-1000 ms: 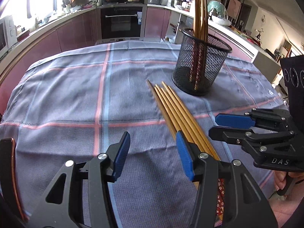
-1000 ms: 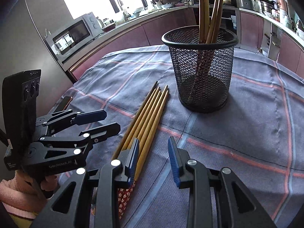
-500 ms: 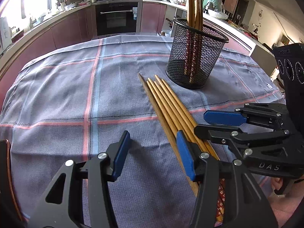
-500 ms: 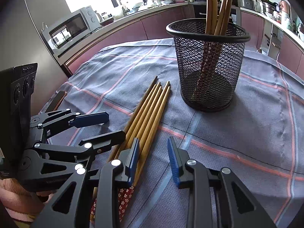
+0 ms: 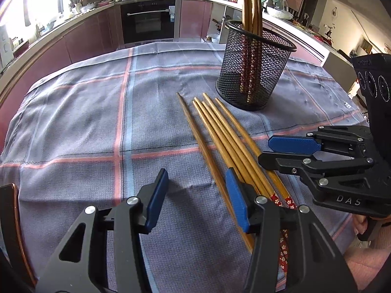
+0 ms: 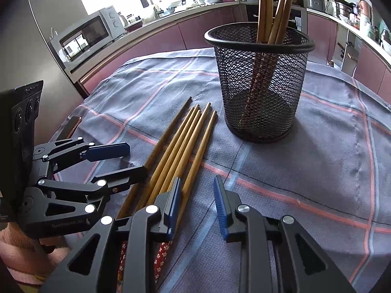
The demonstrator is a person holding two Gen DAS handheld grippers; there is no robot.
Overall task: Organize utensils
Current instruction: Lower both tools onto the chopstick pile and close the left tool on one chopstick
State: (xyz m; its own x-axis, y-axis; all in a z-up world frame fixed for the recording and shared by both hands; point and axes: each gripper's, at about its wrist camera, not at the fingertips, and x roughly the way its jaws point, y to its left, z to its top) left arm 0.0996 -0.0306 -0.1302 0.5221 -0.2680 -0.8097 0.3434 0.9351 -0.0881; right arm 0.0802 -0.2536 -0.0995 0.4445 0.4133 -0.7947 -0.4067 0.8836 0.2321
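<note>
Chopsticks (image 5: 220, 134), five of them, lie side by side on the checked cloth (image 5: 73, 122), tips toward the mesh cup (image 5: 254, 68), patterned red ends toward the tongs. Left gripper (image 5: 196, 200) hovers over the near part of the bundle, jaws apart with nothing between them; its right-hand pad sits above the sticks and covers part of them, so the red ends show only in slivers beside that finger. Whether that pad touches the wood can't be told. Right gripper (image 6: 196, 202) is just to the right of the bundle, jaws closing, with only bare cloth between the pads; its left finger overlaps the outermost stick and hides the patterned ends below it. In the left wrist view the right gripper comes in from the right edge, side-on, just beside the bundle, its body cut off by the frame.

Beyond both tongs stands the cup, upright, holding more chopsticks (image 6: 271, 12) whose tops run out of the picture. Mesh blurs their lower ends, so the count inside is hard to make out. A slim dark object (image 6: 70, 127) lies at the cloth's left edge, beyond the left gripper, half hidden.
</note>
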